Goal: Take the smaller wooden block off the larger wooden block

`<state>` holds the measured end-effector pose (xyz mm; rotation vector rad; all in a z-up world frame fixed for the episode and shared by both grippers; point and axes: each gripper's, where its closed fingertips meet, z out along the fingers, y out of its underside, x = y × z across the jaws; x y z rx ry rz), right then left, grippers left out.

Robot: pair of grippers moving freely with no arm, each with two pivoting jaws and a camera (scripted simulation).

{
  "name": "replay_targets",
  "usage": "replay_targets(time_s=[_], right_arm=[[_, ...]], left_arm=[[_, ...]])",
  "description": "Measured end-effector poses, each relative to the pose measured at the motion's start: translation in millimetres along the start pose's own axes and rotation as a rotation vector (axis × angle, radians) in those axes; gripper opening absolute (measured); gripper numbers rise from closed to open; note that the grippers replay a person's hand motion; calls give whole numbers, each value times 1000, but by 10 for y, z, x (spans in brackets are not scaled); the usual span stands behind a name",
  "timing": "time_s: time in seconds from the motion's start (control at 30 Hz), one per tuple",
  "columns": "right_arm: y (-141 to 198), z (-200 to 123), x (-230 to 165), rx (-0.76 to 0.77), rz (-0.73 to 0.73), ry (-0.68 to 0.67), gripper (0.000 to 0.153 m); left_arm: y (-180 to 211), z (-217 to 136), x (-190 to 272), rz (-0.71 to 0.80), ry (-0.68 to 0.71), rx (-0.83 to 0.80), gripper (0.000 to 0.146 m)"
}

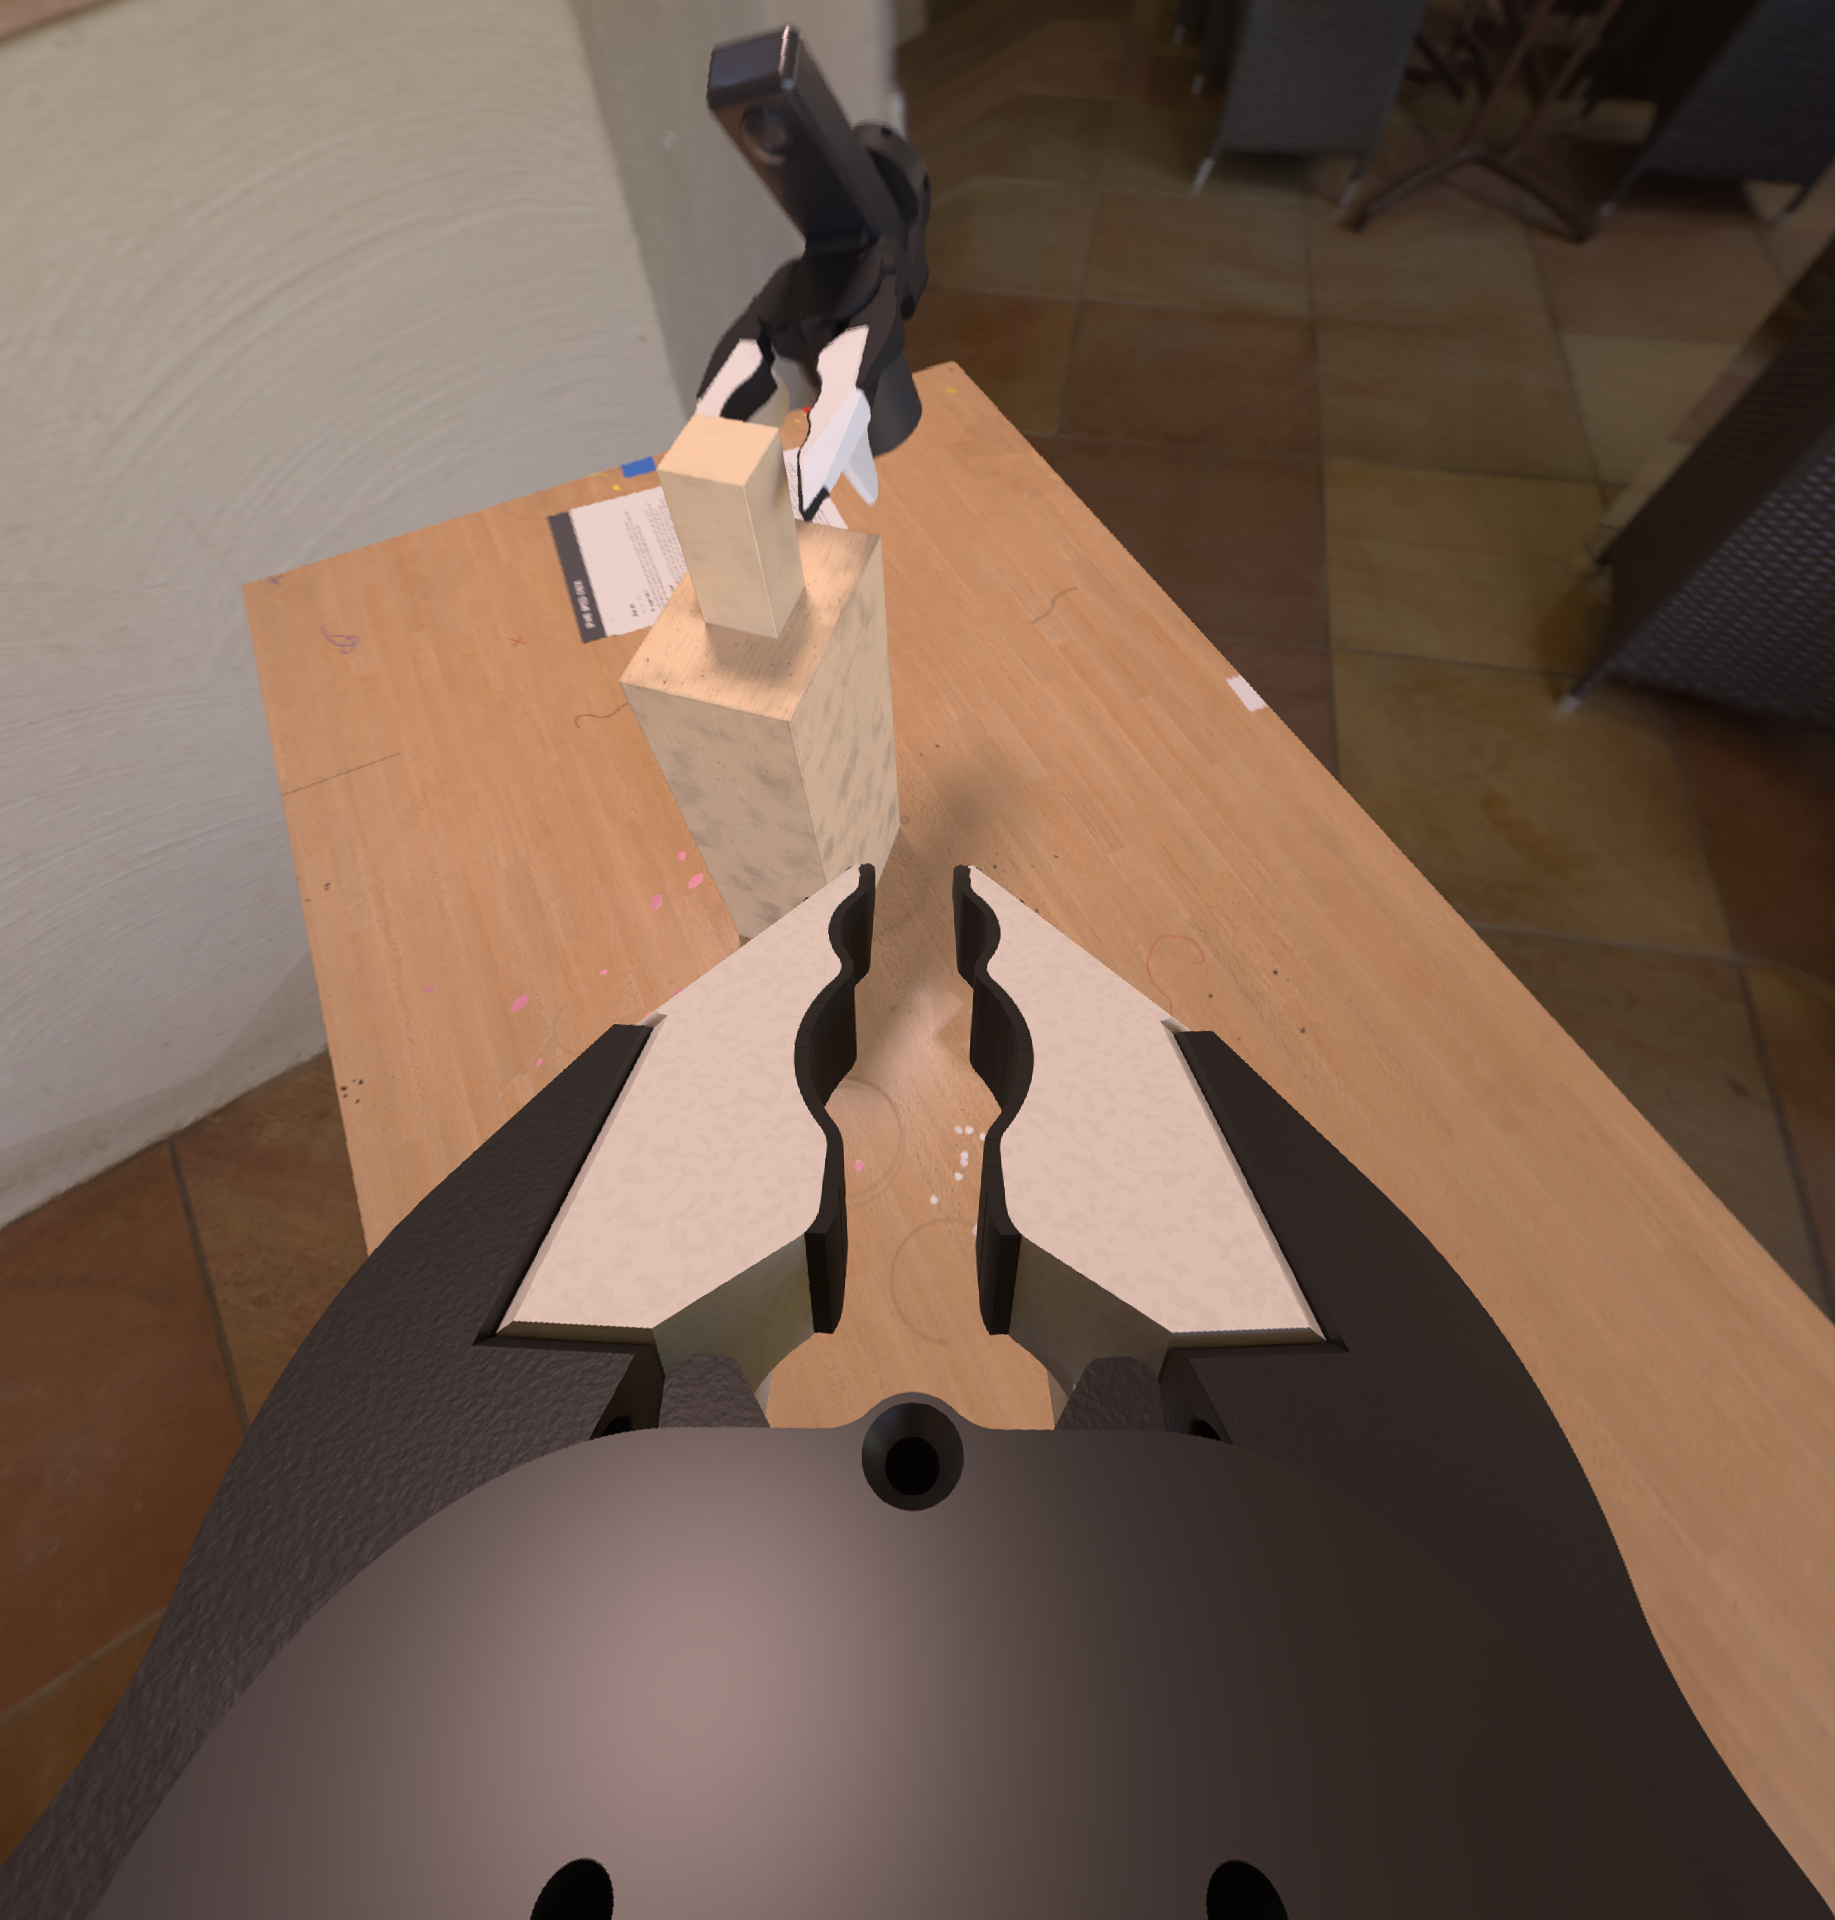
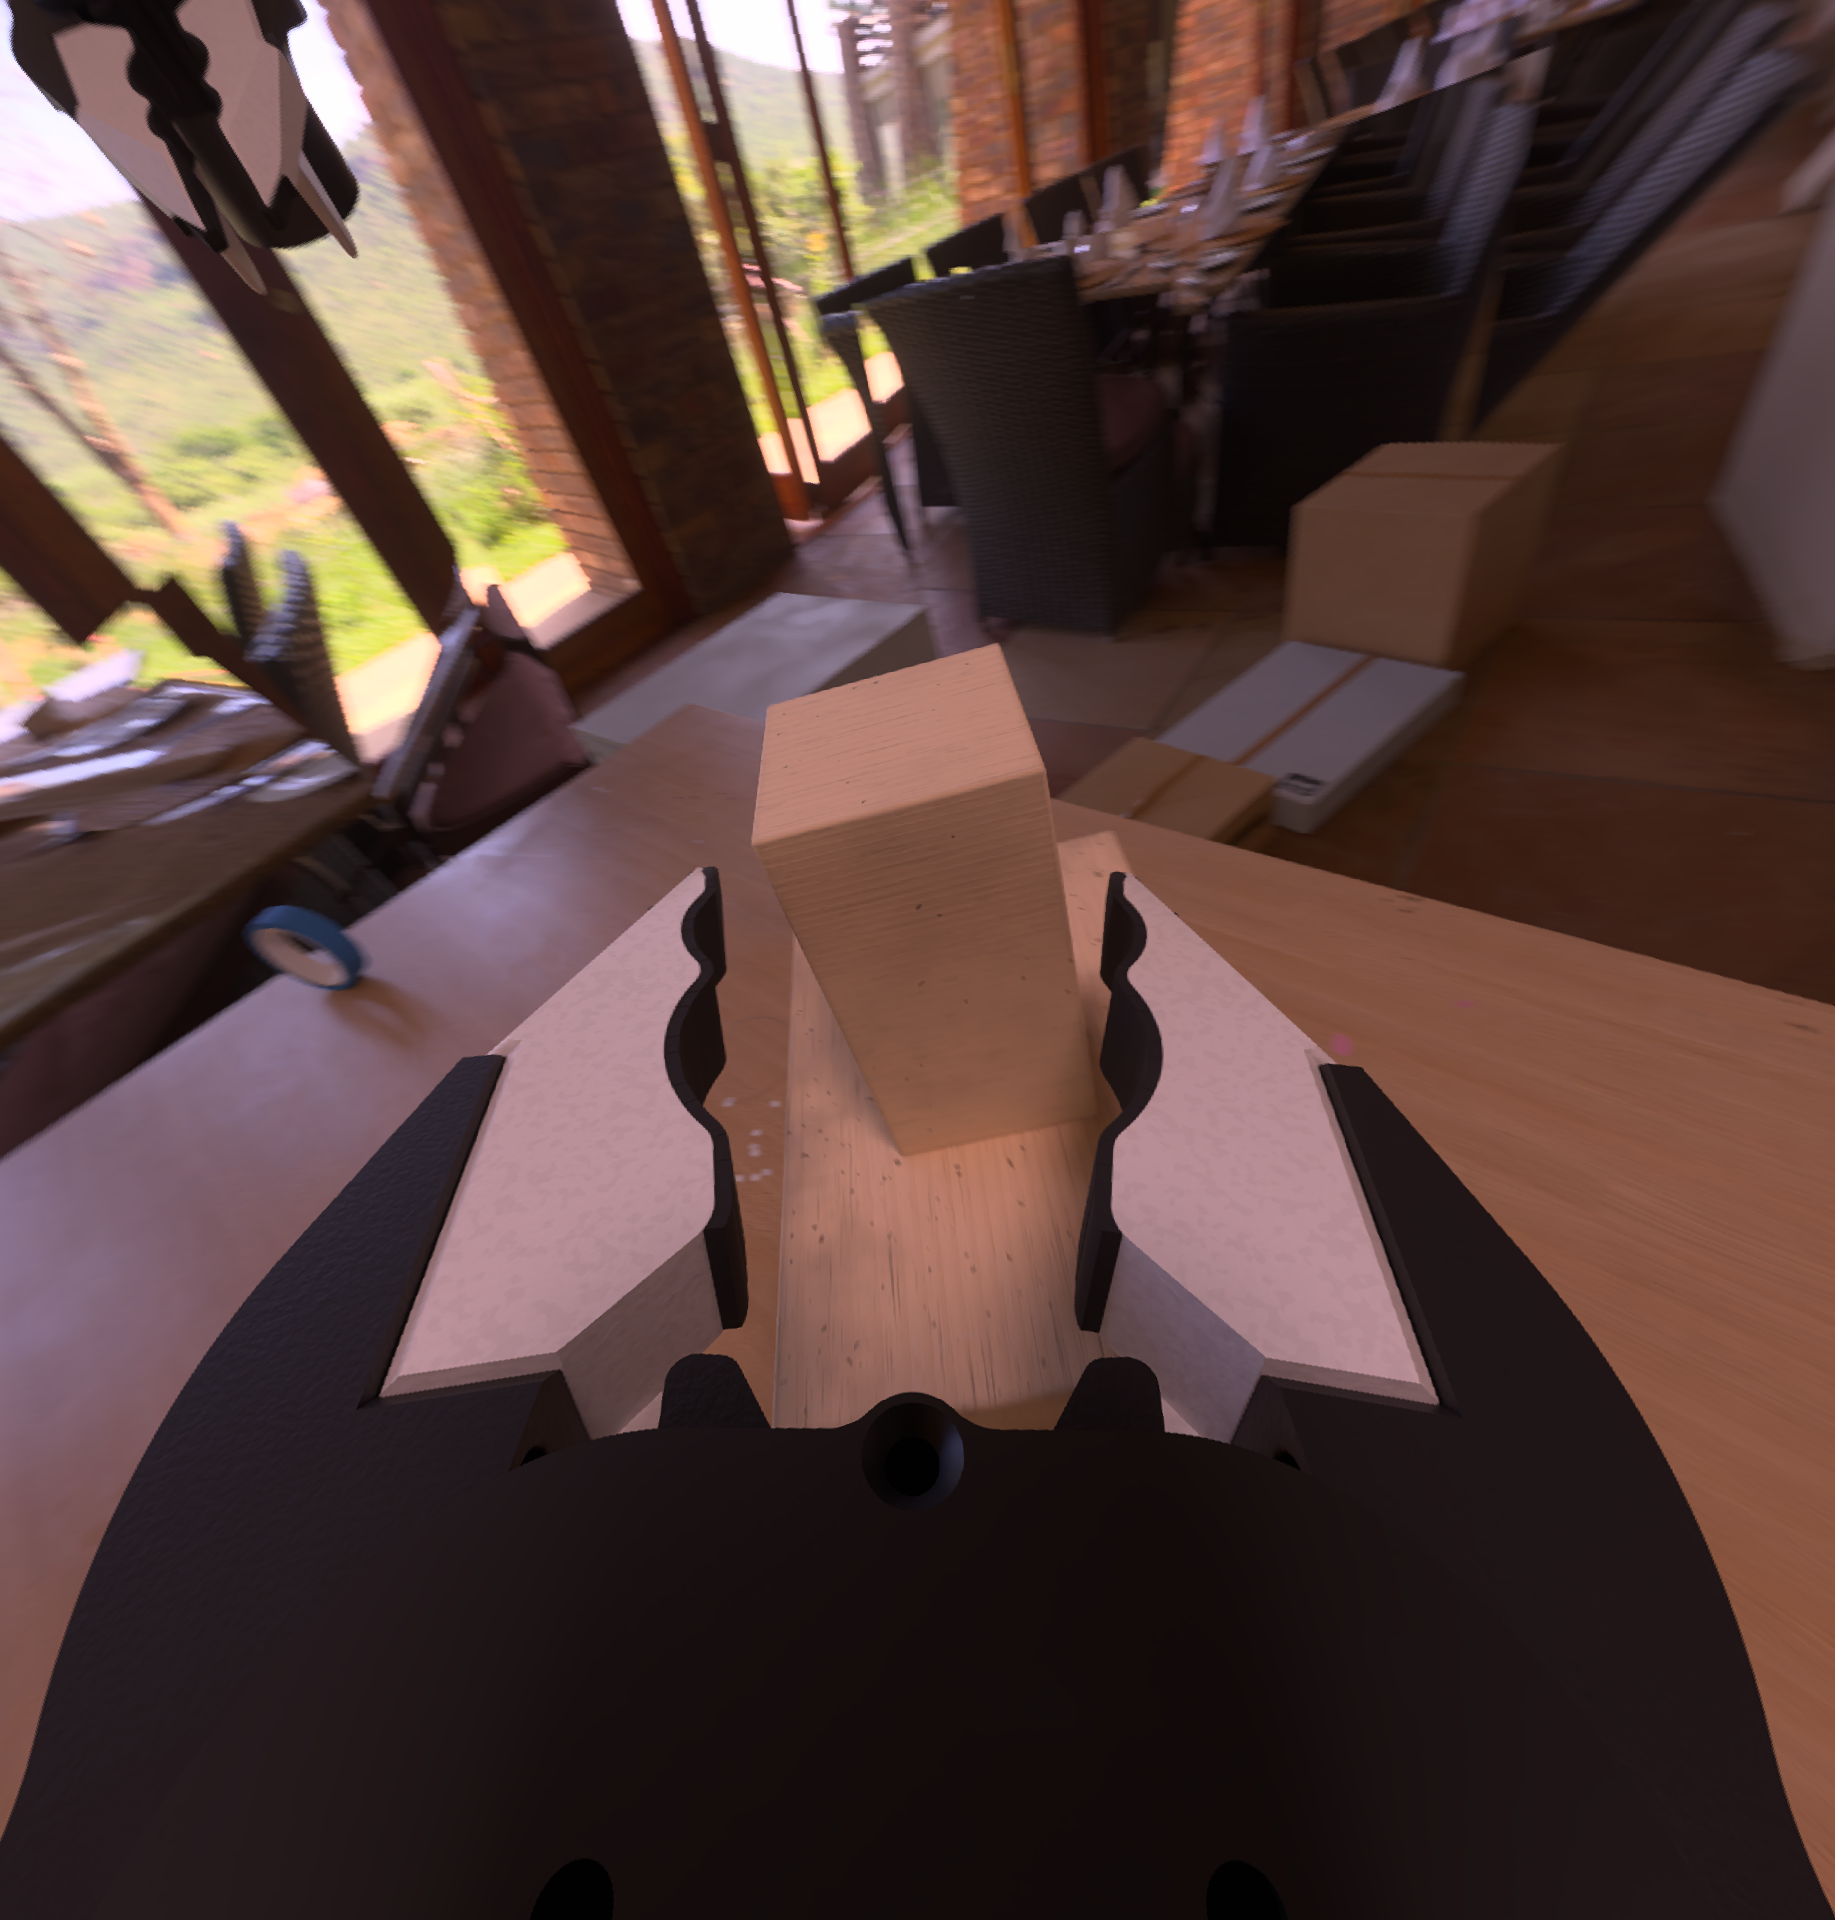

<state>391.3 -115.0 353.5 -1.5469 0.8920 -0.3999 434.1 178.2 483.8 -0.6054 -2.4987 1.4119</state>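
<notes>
The smaller wooden block [image 1: 734,540] stands on end on top of the larger wooden block [image 1: 778,748], which stands upright on the table [image 1: 1100,831]. My right gripper [image 2: 913,883] is open with a finger on each side of the smaller block [image 2: 913,914], low over the larger block's top [image 2: 923,1268]. The right finger is close to the block's base and the left finger stands apart from it. The right gripper also shows in the left wrist view [image 1: 778,447], behind the blocks. My left gripper [image 1: 913,894] is narrowly open and empty, just in front of the larger block's foot.
A printed sheet [image 1: 622,561] lies on the table behind the blocks. A blue tape roll [image 2: 305,945] sits near the table's left edge. The left gripper [image 2: 289,244] shows at the upper left of the right wrist view. Cardboard boxes [image 2: 1412,551] and dark chairs [image 2: 1038,447] stand on the floor beyond.
</notes>
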Motion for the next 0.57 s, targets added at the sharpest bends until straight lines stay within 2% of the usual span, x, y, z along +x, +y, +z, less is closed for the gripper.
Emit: replay_targets(time_s=[0.07,0.17,0.27,0.4,0.57], right_arm=[[12,86,-31,8,22,-81,66],[-141,50,-34,82,-34,-84,56],[-286,31,-114,80,-103,-96,56],[-228,34,-82,6,-105,-90,56],[-256,14,-98,6,-138,-65,56]], left_arm=[[-55,4,144,-16,-41,11,14],[-36,46,305,-48,-87,-4,14],[11,84,358,-46,-135,-34,13],[3,96,323,-47,-179,-51,13],[-30,64,261,-47,-226,-43,12]])
